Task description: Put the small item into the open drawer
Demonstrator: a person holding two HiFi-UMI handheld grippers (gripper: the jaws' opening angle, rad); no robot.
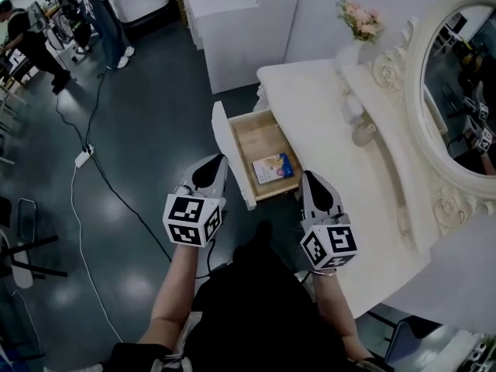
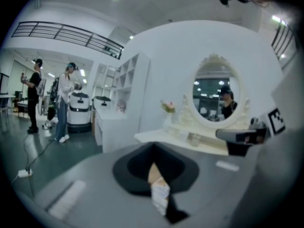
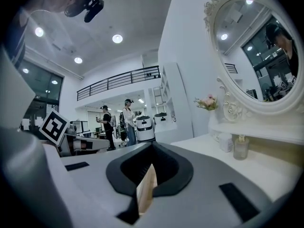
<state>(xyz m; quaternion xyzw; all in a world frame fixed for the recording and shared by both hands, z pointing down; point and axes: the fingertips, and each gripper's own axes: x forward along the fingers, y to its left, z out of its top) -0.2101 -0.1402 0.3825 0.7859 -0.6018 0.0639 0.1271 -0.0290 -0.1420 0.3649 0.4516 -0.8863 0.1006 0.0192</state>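
A white dressing table (image 1: pixel 310 107) carries flowers (image 1: pixel 358 18) and a glass jar (image 1: pixel 364 134) just beside its mirror (image 1: pixel 465 91). Its open drawer (image 1: pixel 260 142), opposite the mirror, holds a small packet (image 1: pixel 273 168).

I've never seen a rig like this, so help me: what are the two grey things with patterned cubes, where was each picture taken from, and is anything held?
A person carries two hand-held, two-jaw grippers: left gripper, right gripper; the cubes belong to them. One picture comes from a head camera looking down; the others from cameras riding each gripper, looking along its jaws. Both are shut, holding nothing. The table carries flowers beside a mirror; a small packet lies in its open drawer.
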